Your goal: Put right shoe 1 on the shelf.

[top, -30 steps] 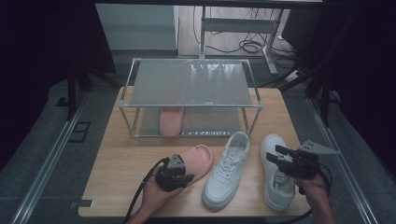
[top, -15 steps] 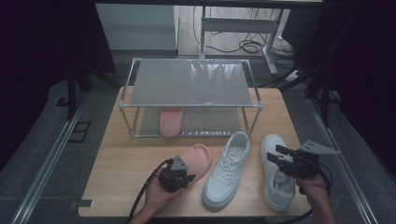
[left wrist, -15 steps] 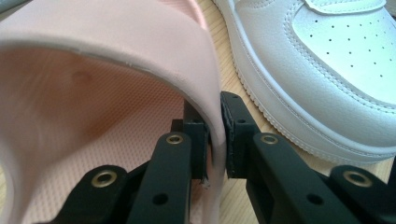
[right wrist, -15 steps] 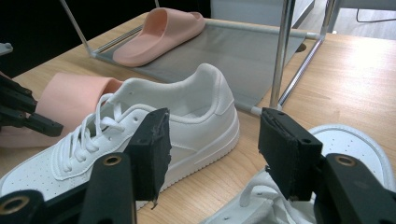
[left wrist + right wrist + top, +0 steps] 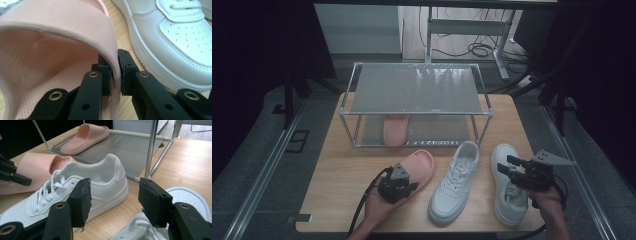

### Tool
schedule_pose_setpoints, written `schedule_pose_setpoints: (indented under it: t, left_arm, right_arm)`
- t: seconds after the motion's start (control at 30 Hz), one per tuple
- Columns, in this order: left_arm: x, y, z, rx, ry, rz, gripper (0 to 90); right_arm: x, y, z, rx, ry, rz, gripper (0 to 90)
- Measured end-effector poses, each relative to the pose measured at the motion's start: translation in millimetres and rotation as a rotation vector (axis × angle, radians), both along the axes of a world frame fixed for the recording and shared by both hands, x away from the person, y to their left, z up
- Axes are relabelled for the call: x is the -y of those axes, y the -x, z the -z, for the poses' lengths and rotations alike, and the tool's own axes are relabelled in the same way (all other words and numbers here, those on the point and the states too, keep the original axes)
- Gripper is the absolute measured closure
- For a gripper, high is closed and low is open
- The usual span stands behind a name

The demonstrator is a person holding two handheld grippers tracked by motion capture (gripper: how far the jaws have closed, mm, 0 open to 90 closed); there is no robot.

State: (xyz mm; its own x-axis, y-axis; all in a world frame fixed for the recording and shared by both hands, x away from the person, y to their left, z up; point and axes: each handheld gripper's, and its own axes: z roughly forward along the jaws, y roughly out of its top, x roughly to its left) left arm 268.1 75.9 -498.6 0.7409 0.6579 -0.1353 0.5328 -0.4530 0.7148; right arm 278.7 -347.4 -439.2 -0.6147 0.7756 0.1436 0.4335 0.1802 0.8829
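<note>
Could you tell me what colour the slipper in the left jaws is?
Pale pink slipper; clearest in the left gripper view.
</note>
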Motion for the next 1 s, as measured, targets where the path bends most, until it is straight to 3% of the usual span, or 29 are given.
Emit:
schedule_pose_setpoints:
  t: [1.0]
  left_arm:
    - [11.6,-16.6,-32.4,0.052,0.031,-0.042,81.4]
  right_arm:
    - [-1.2,0.5,-0.2,-0.002,0.000,-0.002,44.2]
